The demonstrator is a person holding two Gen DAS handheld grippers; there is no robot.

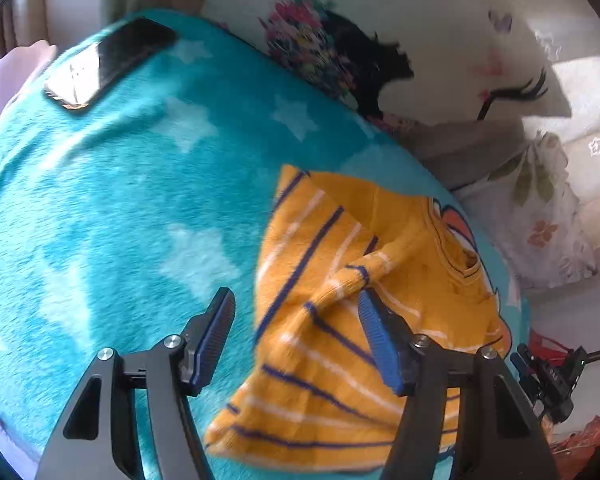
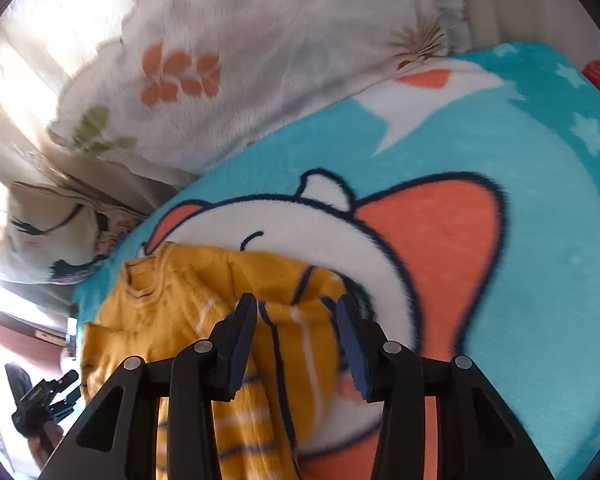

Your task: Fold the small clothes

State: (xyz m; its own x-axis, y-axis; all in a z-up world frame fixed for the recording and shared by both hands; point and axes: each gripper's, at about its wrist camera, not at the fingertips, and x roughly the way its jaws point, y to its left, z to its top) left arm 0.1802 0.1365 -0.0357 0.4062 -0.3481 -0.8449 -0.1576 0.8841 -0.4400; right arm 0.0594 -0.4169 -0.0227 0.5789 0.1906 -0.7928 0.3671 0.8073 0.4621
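A small yellow sweater (image 1: 340,320) with navy and white stripes lies on a turquoise star blanket (image 1: 120,208). One sleeve is folded across its body. My left gripper (image 1: 296,300) is open just above the sweater's left half, with the sleeve cuff beside the right finger. In the right wrist view the sweater (image 2: 180,312) lies over the blanket's cartoon print (image 2: 420,240). My right gripper (image 2: 296,304) is open over the sweater's striped edge and holds nothing.
A black phone (image 1: 108,60) lies at the blanket's far left corner. Floral pillows (image 2: 220,60) and a cushion with an eyelash face (image 1: 440,60) line the far edge. The other gripper (image 1: 548,376) shows at the lower right.
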